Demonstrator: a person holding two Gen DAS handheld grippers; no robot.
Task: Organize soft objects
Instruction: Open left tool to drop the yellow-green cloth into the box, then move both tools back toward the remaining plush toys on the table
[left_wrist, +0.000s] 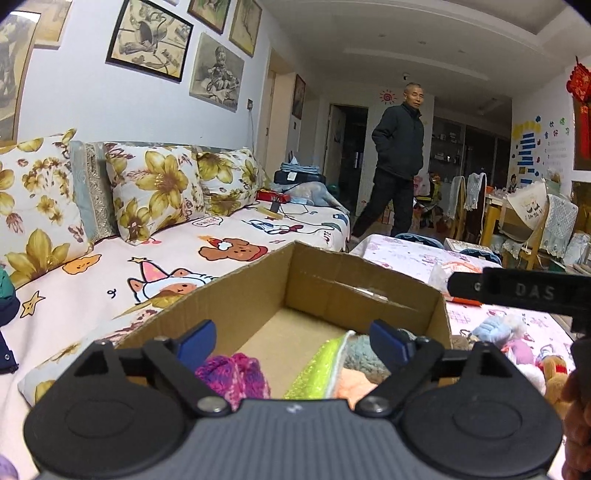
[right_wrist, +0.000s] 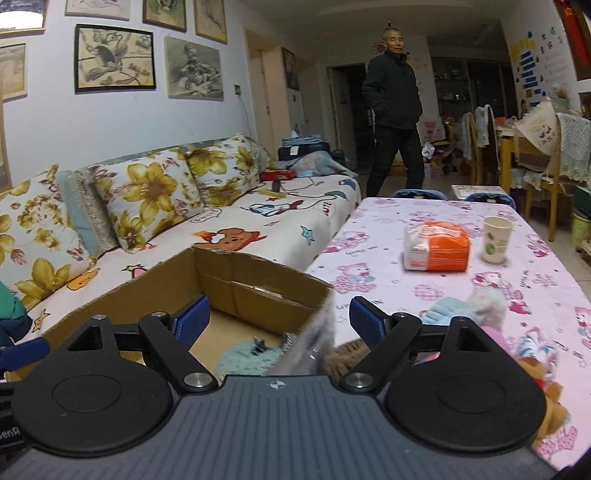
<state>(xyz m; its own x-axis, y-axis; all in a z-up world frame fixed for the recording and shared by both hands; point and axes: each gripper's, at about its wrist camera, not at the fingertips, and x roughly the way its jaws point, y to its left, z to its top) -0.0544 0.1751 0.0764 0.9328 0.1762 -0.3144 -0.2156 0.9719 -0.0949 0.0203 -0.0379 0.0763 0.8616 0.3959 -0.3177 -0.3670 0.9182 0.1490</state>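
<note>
In the left wrist view we see, at the far left of the frame, a sofa (left_wrist: 110, 266) with a cartoon-print cover and floral cushions (left_wrist: 155, 188) against the wall. In the lower middle sits an open cardboard box (left_wrist: 258, 291), and our left gripper (left_wrist: 291, 338) hovers over its near end with its jaws spread wide and nothing between the blue pads. Inside the box, just below the pads, lie a pink and purple knitted piece (left_wrist: 236, 373), a bright green sparkly cloth (left_wrist: 317, 369), an orange fluffy item (left_wrist: 354, 384) and a grey-blue fuzzy one (left_wrist: 364, 350), all bunched together. A person in dark clothes (left_wrist: 397, 162) stands in the upper middle. At the right, on the counter (left_wrist: 406, 254) with its pink bear-print cloth, soft toys (left_wrist: 498, 328) lie in a loose heap.

In the right wrist view the box (right_wrist: 155, 288) occupies the lower left, with a teal fuzzy item (right_wrist: 243, 356) on its floor. Our right gripper (right_wrist: 275, 325) is released, its jaws wide, straddling the box's right-hand corner; a blurred greyish piece (right_wrist: 317, 343) sits between the pads, and we cannot tell whether it touches them. A brown plush toy (right_wrist: 347, 354) lies just beside the box on the counter (right_wrist: 388, 221). Further right stand an orange and white pack (right_wrist: 437, 251) and a paper cup (right_wrist: 496, 240), well apart from the toys.
</note>
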